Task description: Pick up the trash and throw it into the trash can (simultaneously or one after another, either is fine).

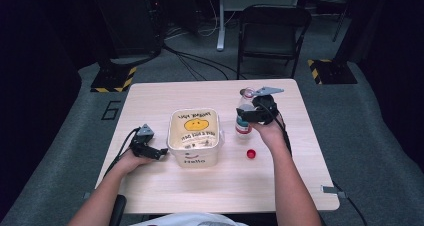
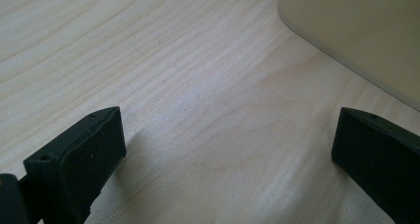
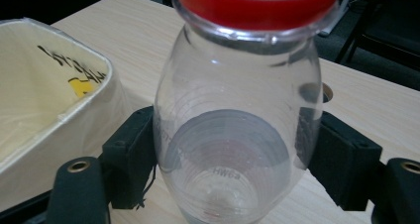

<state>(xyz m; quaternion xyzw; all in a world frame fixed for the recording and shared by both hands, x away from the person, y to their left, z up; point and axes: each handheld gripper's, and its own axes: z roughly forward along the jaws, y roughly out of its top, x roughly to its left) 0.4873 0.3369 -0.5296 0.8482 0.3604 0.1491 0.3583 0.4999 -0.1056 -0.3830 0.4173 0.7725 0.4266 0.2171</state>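
Bottle: clear plastic bottle (image 3: 233, 135) filled the right gripper view close up, its open neck ringed by a red band and its base seen through the wall.
Bottle writing: small embossed letters near the base read roughly "HW6a"; the red-and-white label seen from above was too small to read.
Bottle axis: long axis ran nearly upright in the high view (image 1: 244, 114), mouth uppermost, capless.
Bottle place: right half of the table (image 1: 300, 186), just beside the tub, apart from the cap.
Right gripper: right gripper (image 1: 254, 113) had its two pads pressed on opposite sides of the bottle's body, gripping it.
Left gripper: left gripper (image 1: 156, 152) rested low on the table left of the tub, jaws spread wide with bare wood between them, nothing held.
Tub: cream square tub (image 1: 194, 136) stood at the table's middle, a yellow smiley face and dark handwritten lines inside, not legible.
Tub writing: "Hello" was printed on the near outer wall.
Cap: red cap (image 1: 251, 154) lay on the wood near the right hand.
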